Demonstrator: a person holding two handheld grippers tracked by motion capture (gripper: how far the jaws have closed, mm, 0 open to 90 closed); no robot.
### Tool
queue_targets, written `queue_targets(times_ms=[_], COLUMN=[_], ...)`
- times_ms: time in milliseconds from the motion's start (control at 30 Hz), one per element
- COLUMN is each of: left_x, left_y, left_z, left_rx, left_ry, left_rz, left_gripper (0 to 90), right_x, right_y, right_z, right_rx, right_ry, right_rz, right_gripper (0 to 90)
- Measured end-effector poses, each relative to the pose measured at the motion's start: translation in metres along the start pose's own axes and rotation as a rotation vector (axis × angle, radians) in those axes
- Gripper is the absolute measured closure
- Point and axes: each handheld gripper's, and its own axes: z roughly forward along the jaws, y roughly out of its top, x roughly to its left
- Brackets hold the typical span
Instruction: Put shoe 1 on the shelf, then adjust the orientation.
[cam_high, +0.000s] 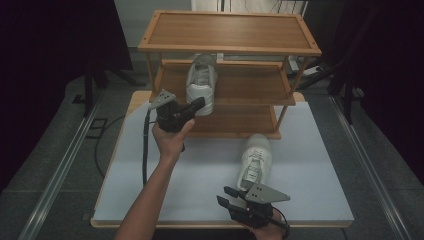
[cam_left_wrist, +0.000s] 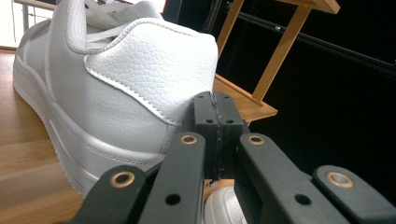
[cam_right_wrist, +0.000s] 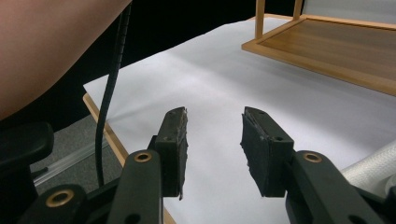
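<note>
The rack stands at the far side of the tabletop, and it serves as the landmark here. One shoe sits on the rack's middle shelf, toe pointing away and heel at the front edge, so it looks already stowed. The left tongs are pressed together with nothing between them, their tips right at that heel; closed like this they would suit nudging the shoe deeper onto the shelf rather than gripping it. Whether they actually touch the heel is hard to tell.

The second shoe lies on the tabletop just in front of the rack's right leg, heel toward the person. The right tongs hover just behind that heel, about half open and empty, probably ready to take this shoe next.
</note>
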Motion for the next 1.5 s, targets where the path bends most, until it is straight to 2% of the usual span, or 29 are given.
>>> queue_targets(times_ms=[200,533,733,767,800,867,1000,1267,1500], left_x=[0.005,0.004,0.004,0.004,0.004,0.005,0.005,0.01,0.016], left_y=[0.001,0.002,0.0,-0.001,-0.002,-0.005,-0.008,-0.019,-0.04], left_z=[0.005,0.005,-0.005,-0.006,-0.009,-0.017,-0.023,-0.039,-0.056], left_rx=[-0.008,-0.005,-0.011,-0.01,-0.013,-0.015,-0.012,0.02,0.076], left_ry=[-0.004,-0.016,-0.031,-0.033,-0.035,-0.045,-0.042,-0.04,-0.031], left_rz=[-0.019,-0.013,-0.016,-0.016,-0.02,-0.032,-0.023,-0.026,-0.029], left_gripper=[90.0,90.0,81.4,78.4,70.4,63.2,55.1,45.9,42.4], right_x=[0.0,0.001,-0.001,-0.001,-0.002,-0.002,-0.002,-0.002,-0.004], right_y=[0.001,0.001,0.002,0.002,0.002,0.002,0.002,0.002,0.002], right_z=[-0.001,-0.001,-0.003,-0.003,-0.004,-0.004,-0.004,-0.004,-0.006], right_rx=[-0.007,-0.009,-0.011,-0.013,-0.014,-0.013,-0.014,-0.017,-0.011], right_ry=[-0.004,-0.004,-0.012,-0.011,-0.014,-0.014,-0.017,-0.046,-0.081], right_rz=[-0.001,-0.004,0.0,0.0,0.001,0.001,0.0,-0.003,0.002], right_gripper=[59.7,59.7,59.6,59.6,59.7,59.7,59.7,61.0,67.1])
